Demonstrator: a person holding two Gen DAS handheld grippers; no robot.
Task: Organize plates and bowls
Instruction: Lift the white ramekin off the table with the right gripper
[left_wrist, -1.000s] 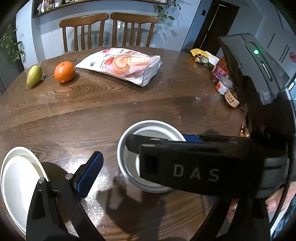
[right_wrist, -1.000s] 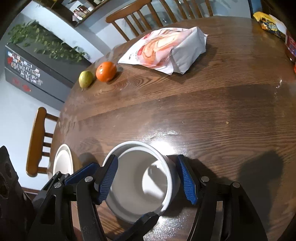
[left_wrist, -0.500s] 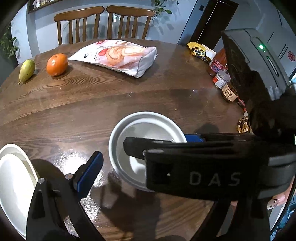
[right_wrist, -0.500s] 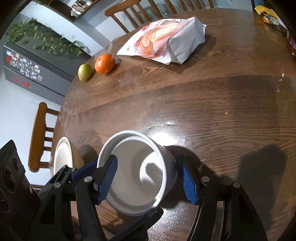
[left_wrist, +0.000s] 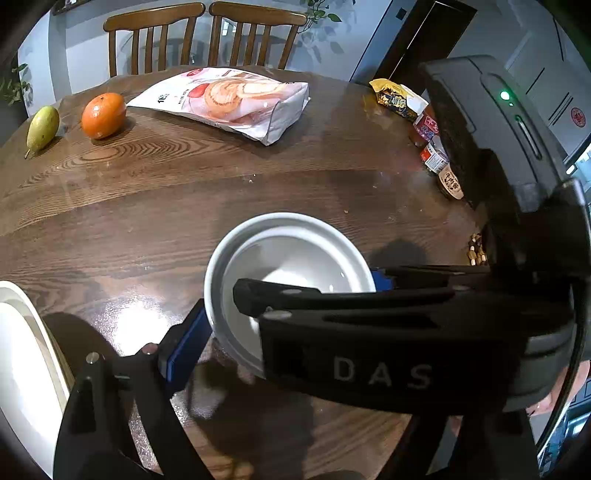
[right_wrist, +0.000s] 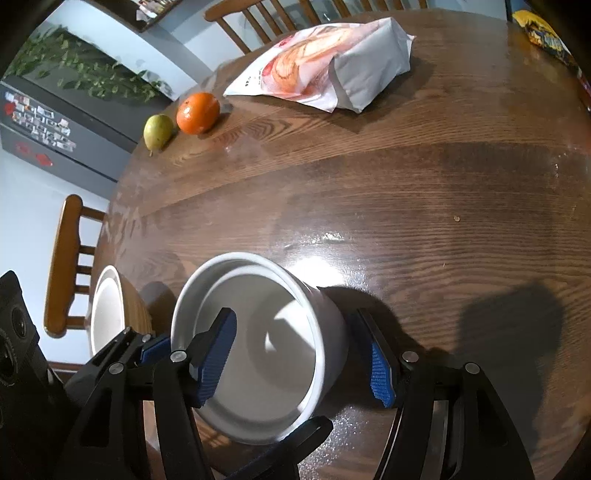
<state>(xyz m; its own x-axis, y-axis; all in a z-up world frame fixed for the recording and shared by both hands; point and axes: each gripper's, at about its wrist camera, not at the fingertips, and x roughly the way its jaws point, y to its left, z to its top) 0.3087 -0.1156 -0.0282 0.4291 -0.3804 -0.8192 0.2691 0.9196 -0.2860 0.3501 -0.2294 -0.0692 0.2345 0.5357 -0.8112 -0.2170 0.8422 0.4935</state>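
A white bowl (left_wrist: 288, 254) with a second ring inside its rim stands on the dark wooden table (left_wrist: 184, 192). My left gripper (left_wrist: 284, 325) is closing around it. Its left blue pad (left_wrist: 184, 347) sits right at the bowl's left rim, and its other finger is hidden behind the right gripper's black body. My right gripper (right_wrist: 295, 332) straddles the bowl's (right_wrist: 258, 354) right wall, with one finger over the inside and the other outside, and neither pad visibly presses. White plates (left_wrist: 22, 350) lie stacked at the table's left edge.
At the far side lie a pear (left_wrist: 42, 125), an orange (left_wrist: 103, 114) and a pink snack bag (left_wrist: 229, 99). A yellow packet (left_wrist: 399, 98), small jars (left_wrist: 439, 158) and nuts (left_wrist: 476, 251) crowd the right edge. Wooden chairs (left_wrist: 199, 37) stand behind the table.
The left gripper's jaws have narrowed, and its left pad has come up to the bowl's left rim. The right gripper's left finger now reaches further over the bowl's inside.
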